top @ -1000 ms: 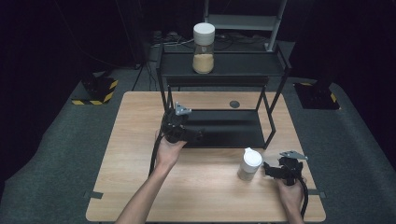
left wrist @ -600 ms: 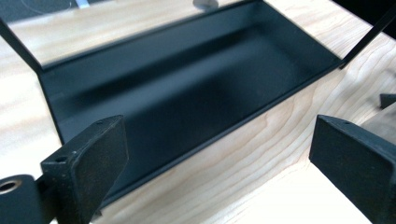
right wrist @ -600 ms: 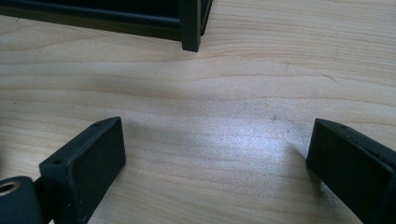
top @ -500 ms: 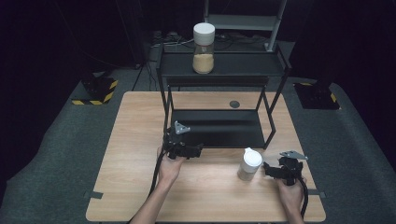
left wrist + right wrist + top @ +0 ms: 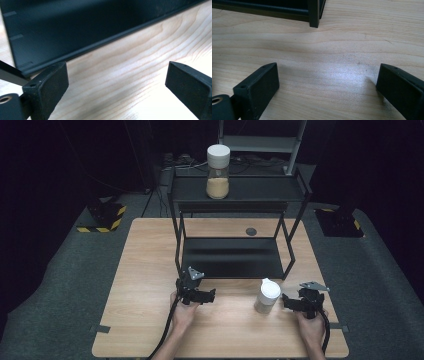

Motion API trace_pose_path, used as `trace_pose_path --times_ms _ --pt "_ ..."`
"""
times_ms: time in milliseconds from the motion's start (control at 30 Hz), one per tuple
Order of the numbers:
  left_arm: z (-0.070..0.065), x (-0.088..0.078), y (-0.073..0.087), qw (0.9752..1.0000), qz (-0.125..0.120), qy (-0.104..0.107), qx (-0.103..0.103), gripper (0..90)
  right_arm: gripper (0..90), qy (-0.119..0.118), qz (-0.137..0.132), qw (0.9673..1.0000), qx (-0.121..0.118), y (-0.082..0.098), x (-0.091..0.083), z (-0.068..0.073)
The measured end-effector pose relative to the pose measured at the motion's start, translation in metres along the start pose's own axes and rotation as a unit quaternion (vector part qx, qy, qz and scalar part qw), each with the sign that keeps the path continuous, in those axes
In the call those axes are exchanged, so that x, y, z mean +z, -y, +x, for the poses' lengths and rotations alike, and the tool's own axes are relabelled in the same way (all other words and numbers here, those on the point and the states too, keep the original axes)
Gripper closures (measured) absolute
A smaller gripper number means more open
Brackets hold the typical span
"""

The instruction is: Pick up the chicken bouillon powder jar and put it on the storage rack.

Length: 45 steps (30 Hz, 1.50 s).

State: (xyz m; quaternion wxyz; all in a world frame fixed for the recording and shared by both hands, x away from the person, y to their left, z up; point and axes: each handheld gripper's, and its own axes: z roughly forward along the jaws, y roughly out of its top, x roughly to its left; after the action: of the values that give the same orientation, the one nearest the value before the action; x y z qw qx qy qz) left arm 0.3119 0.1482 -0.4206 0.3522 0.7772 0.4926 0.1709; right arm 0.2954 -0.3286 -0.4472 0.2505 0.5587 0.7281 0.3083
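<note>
A black two-level metal rack (image 5: 235,257) stands at the middle of the wooden table (image 5: 145,250). On its top shelf is a clear jar (image 5: 218,171) with a white lid and tan contents. A small white-lidded jar (image 5: 267,296) stands on the table in front of the rack's right leg. My left gripper (image 5: 196,290) rests low near the rack's front left corner, open and empty (image 5: 116,82). My right gripper (image 5: 301,301) sits just right of the small jar, open, with bare wood between its fingers (image 5: 328,85).
A small dark round disc (image 5: 251,231) lies on the table behind the rack. A rack leg (image 5: 314,13) stands ahead of the right gripper. Black stands with yellow-striped bases (image 5: 102,217) sit on the grey floor around the table.
My left gripper has drawn back from the rack's lower shelf toward the table's near edge. The right gripper and the small jar have stayed put.
</note>
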Motion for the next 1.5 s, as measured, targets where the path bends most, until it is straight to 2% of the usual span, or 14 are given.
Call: trace_pose_path --times_ms 400,600,733,1500 --pt "-0.01 0.017 0.018 0.9999 -0.005 -0.007 -0.005 3.1 3.8 0.0 0.0 1.0 0.0 0.0 0.0 0.0" --pt "-0.019 0.023 0.024 0.9997 -0.009 -0.023 0.007 2.4 3.8 0.0 0.0 1.0 0.0 0.0 0.0 0.0" --pt "-0.027 0.025 0.022 0.9992 -0.002 -0.036 0.02 1.5 3.8 0.0 0.0 1.0 0.0 0.0 0.0 0.0" --pt "-0.026 0.025 0.022 0.9992 -0.002 -0.034 0.019 1.5 3.8 0.0 0.0 1.0 0.0 0.0 0.0 0.0"
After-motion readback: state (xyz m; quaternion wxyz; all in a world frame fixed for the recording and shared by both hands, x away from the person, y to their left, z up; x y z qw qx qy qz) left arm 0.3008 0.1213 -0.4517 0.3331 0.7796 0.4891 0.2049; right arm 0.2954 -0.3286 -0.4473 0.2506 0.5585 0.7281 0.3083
